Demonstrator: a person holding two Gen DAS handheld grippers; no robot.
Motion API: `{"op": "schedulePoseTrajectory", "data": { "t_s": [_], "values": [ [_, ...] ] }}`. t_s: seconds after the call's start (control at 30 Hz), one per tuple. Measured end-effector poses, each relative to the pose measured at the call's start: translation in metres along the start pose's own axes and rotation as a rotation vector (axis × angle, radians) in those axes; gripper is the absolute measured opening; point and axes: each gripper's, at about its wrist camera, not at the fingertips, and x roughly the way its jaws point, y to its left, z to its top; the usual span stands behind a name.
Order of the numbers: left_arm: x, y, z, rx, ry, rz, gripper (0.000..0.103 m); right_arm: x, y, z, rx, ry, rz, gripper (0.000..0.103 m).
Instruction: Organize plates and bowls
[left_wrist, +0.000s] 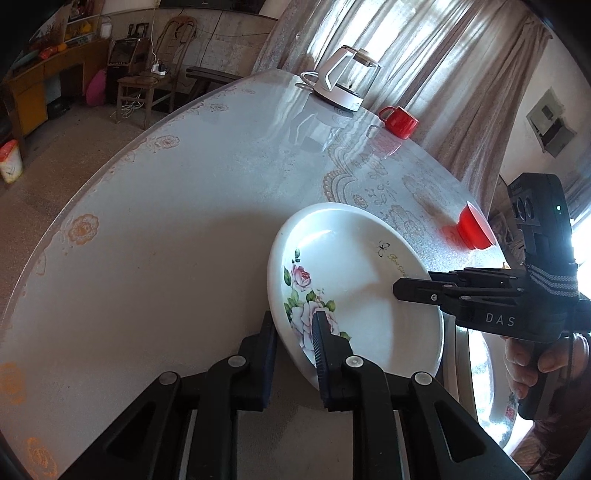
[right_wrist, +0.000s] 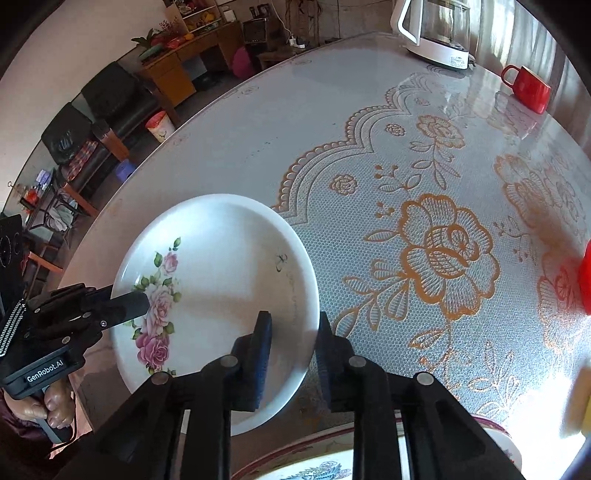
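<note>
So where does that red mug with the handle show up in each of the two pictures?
Left wrist view: the red mug stands upper right of centre, near the table's far edge, just right of the white kettle.
Right wrist view: the red mug sits in the top right corner, again right of the white kettle.
Shared landmark: the kettle; the rose plate also appears in both.

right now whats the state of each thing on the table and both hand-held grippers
rose plate: tilted, empty
left hand-held gripper: shut on the rose plate's rim
right hand-held gripper: open, straddling the rim
kettle: upright on its base
red mug: upright
red bowl: upright
</note>
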Motion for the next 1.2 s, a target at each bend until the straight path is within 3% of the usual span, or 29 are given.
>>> {"op": "schedulePoseTrajectory", "data": {
  "t_s": [0.1, 0.23, 0.33, 0.47, 0.83, 1.2],
  "values": [
    [-0.001, -0.003, -0.004, 0.012, -0.013, 0.022, 0.019, -0.003, 0.004, -0.004, 0.004, -0.005, -0.004, 0.023],
    [-0.003, 0.008, -0.007, -0.064, -0.014, -0.028, 0.017, -0.007, 0.003, -0.009, 0.006, -0.013, 0.005, 0.018],
    [-0.006, 0.008, -0.009, -0.074, -0.018, -0.02, 0.017, -0.011, 0.002, -0.013, 0.004, -0.03, -0.006, 0.014],
    [-0.01, 0.015, -0.013, -0.121, -0.016, -0.065, 0.017, -0.023, 0.0, -0.02, 0.026, -0.071, 0.04, 0.01],
    [-0.012, 0.007, -0.017, -0.064, -0.038, -0.012, 0.015, -0.037, -0.008, -0.03, 0.056, -0.114, 0.099, 0.01],
    [-0.01, -0.001, -0.018, 0.002, -0.047, 0.036, 0.017, -0.014, 0.009, -0.019, -0.051, -0.037, -0.015, 0.015]
  ]
}}
